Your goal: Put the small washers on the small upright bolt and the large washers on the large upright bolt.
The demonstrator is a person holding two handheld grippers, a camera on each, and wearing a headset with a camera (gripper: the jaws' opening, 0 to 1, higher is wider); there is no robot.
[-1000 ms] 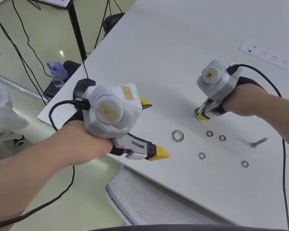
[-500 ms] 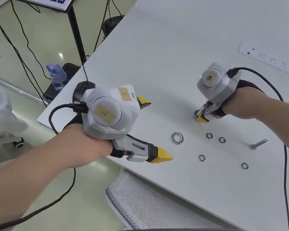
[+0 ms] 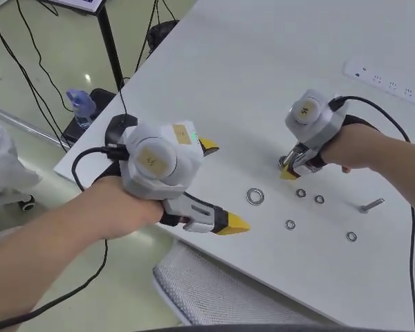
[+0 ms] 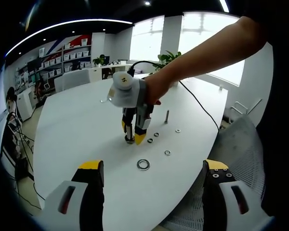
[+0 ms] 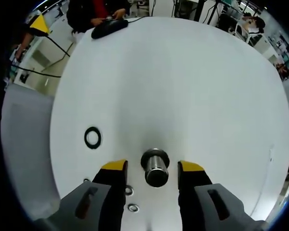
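Observation:
A large steel bolt [image 5: 155, 168] stands upright on the white table [image 3: 235, 76]. My right gripper [image 5: 153, 166] is open and straddles it, with a gap on each side; in the head view this right gripper [image 3: 290, 171] points down at the bolt [image 3: 283, 163]. One large washer [image 3: 255, 196] lies flat to its left. Several small washers [image 3: 301, 193] [image 3: 290, 224] lie nearby. A small bolt [image 3: 372, 205] seems to lie on its side farther right. My left gripper [image 3: 221, 185] hovers open over the table's near edge, nothing between its fingers.
A white power strip [image 3: 387, 81] lies at the back right of the table. A mesh chair [image 3: 214, 290] sits just below the near edge. Cables and a spray bottle [image 3: 81, 104] are on the floor to the left.
The right gripper has stayed at the large bolt, its tips shifting only slightly. The left gripper has barely moved.

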